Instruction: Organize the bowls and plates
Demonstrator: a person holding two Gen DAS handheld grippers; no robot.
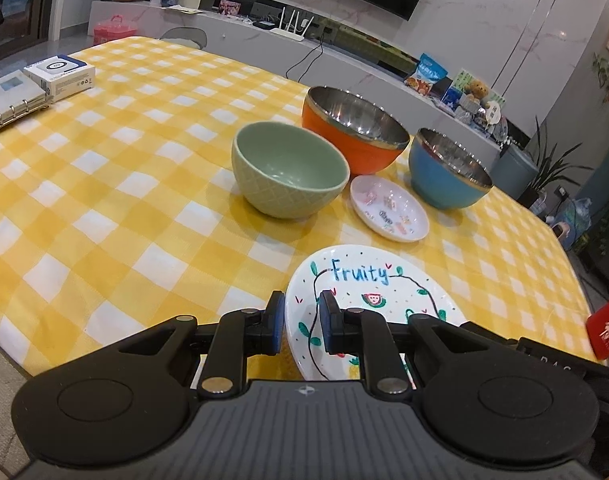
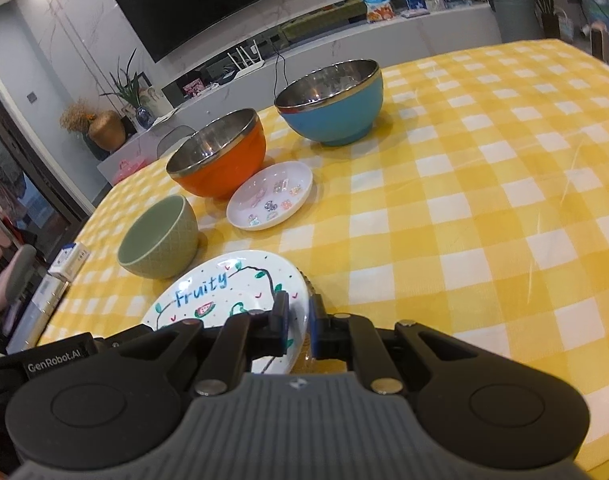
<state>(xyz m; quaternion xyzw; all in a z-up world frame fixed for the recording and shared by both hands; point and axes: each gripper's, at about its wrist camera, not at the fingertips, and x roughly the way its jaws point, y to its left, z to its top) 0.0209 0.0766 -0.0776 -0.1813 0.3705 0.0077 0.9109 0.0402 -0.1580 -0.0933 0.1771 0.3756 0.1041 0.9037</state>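
Note:
A white "Fruity" plate (image 1: 368, 280) (image 2: 220, 284) is held between both grippers above the yellow checked tablecloth (image 1: 124, 200). My left gripper (image 1: 301, 322) is shut on the plate's left rim. My right gripper (image 2: 300, 320) is shut on its right rim. Beyond the plate stand a green ceramic bowl (image 1: 290, 168) (image 2: 160, 236), an orange steel-lined bowl (image 1: 354, 132) (image 2: 220, 156), a blue steel-lined bowl (image 1: 446, 168) (image 2: 332, 96) and a small white dish with stickers (image 1: 388, 208) (image 2: 270, 196).
A white box (image 1: 62, 74) and a ring binder (image 1: 8, 100) lie at the table's far left. A red item (image 1: 608, 332) sits at the right edge. A low cabinet with a router, snacks and vases runs behind the table.

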